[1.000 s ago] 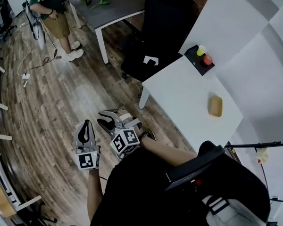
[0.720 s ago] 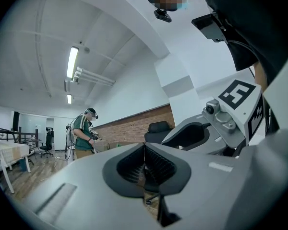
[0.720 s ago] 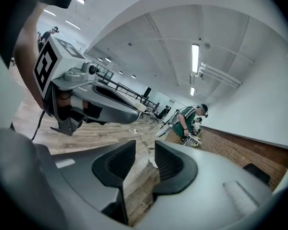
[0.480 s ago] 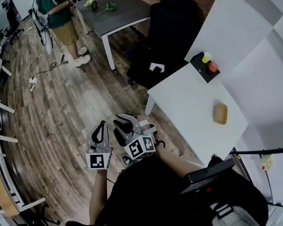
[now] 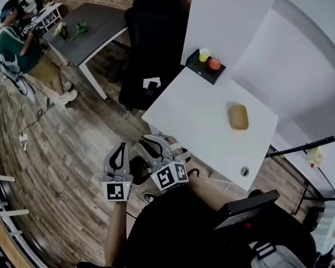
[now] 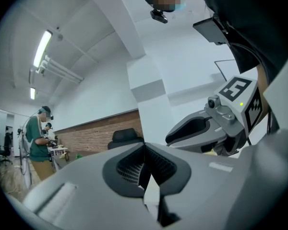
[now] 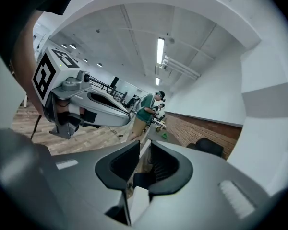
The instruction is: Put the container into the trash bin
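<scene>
The container (image 5: 239, 116), a tan oval box, lies on the white table (image 5: 201, 121) near its far right side. Both grippers hang over the wood floor in front of the table's near corner, well short of the container. My left gripper (image 5: 121, 146) is shut, its fingertips meeting with nothing between them (image 6: 144, 146). My right gripper (image 5: 146, 142) stands beside it, pointing toward the table; its jaws are closing to a narrow slot (image 7: 145, 146) that holds nothing. No trash bin shows in any view.
A black tray (image 5: 205, 67) with a yellow cup (image 5: 204, 54) and a red apple (image 5: 214, 63) sits at the table's far corner. A black office chair (image 5: 151, 43) stands left of the table. A person (image 5: 22, 43) stands by a dark table (image 5: 92, 29) at upper left.
The head view has swung so the white table sits more central. Both grippers moved across the floor toward its near corner. The right jaws have narrowed.
</scene>
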{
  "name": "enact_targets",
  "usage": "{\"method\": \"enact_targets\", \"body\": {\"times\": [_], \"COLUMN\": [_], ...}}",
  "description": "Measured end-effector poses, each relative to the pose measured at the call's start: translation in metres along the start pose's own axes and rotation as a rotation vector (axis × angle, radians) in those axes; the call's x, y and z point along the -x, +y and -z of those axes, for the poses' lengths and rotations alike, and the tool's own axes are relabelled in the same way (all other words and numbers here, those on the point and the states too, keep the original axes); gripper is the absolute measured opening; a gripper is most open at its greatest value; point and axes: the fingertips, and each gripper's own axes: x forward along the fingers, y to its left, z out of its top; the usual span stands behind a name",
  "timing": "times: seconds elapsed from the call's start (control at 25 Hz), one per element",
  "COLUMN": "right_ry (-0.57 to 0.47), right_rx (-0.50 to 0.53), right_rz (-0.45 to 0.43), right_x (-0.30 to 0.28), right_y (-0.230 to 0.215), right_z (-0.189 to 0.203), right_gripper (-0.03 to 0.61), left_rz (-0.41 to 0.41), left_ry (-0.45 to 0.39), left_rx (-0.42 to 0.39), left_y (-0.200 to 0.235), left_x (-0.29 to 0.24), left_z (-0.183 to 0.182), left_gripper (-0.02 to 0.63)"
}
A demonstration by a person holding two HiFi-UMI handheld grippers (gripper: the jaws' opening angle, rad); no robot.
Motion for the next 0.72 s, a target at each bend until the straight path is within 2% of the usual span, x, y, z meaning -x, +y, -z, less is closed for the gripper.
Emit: {"method": "enact_targets", "body": {"times": [0.16, 0.28, 0.36, 0.52, 0.72], "right_ry": [0.062, 0.119, 0.147, 0.203, 0.281], "right_rx": [-0.040, -0.072, -0.101, -0.127, -0.161], "right_rz": [0.132, 0.208, 0.262, 0.348, 0.465], "right_x": [0.028, 0.056, 0.078, 0.123, 0.171], "right_y": [-0.061, -0.097, -0.119, -0.152, -0.179], "right_z": [0.039, 0.076, 0.098, 0.135, 0.179], "right_gripper": [0.074, 0.072, 0.069, 0.064, 0.064], "left_rz": [0.147, 0.219, 0.289, 0.440, 0.547], "left_ry": [-0.050, -0.062, -0.071, -0.092, -0.100], "left_rx": [-0.021, -0.003, -0.021, -0.051, -0.031], "left_y": [-0.048, -0.089, -0.121, -0.189, -0.245], "left_x": [-0.065, -0.102, -0.123, -0.150, -0.171], "left_z": [-0.018, -0.025, -0.031, -0.044, -0.048], "left_gripper": [-0.003, -0.003, -0.003, -0.003, -0.003]}}
